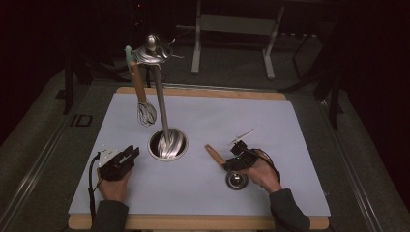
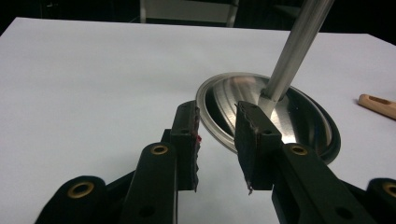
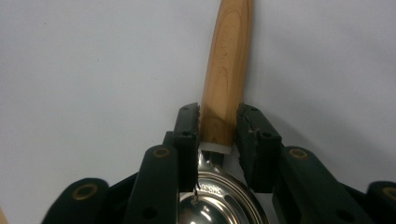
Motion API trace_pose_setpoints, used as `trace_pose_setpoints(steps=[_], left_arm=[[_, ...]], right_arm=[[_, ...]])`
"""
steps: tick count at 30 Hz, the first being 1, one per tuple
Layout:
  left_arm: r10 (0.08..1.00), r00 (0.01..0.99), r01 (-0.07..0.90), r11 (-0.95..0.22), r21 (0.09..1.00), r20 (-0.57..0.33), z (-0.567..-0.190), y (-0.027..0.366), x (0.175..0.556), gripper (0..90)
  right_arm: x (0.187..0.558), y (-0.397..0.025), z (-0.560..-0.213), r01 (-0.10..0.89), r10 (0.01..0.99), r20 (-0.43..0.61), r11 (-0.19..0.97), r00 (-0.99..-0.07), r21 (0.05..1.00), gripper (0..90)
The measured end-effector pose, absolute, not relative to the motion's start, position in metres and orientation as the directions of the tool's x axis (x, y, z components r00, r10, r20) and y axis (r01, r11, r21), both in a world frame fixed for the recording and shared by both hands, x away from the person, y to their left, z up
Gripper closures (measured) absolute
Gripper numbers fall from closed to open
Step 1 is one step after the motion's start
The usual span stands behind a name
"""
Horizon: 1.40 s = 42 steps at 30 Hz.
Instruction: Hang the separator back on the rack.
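A metal utensil stand has a round base [image 1: 155, 151] on the mat, a slanting pole [image 1: 162, 106] and hooks at the top. A whisk [image 1: 146, 113] with a wooden handle hangs from one hook. A ladle lies flat at the front right, with its steel bowl [image 1: 237, 180] near me and its wooden handle [image 1: 212, 153] pointing toward the stand. My right gripper [image 3: 218, 126] is shut on that handle [image 3: 226, 70] just above the bowl [image 3: 219, 205]. My left gripper [image 2: 217, 135] stands open and holds nothing, just short of the base rim [image 2: 210, 116].
A pale mat [image 1: 241, 121] covers a wooden table whose front edge [image 1: 193, 222] runs along the bottom. The ladle's handle end [image 2: 378, 105] shows right of the base. Metal frame legs [image 1: 232, 29] stand on the dark floor behind the table.
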<state>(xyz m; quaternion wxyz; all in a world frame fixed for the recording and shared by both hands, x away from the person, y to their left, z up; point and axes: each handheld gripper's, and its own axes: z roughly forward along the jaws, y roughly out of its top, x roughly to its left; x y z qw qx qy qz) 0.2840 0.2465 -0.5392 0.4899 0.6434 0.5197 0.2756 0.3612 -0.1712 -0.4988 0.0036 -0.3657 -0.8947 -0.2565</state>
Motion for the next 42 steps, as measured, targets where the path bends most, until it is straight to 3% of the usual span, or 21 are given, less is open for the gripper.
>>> trace_pose_setpoints(steps=[11,42], left_arm=[[0.939,0.308,0.397,0.020,0.918,-0.154,-0.539,0.247,0.284,70.5],[0.939,0.307,0.397,0.022,0.918,-0.155,-0.539,0.247,0.284,70.5]], right_arm=[[0.363,-0.153,-0.504,0.693,0.690,0.167,0.615,-0.704,0.376,70.2],[0.367,-0.158,-0.492,0.676,0.694,0.137,0.606,-0.707,0.419,70.7]])
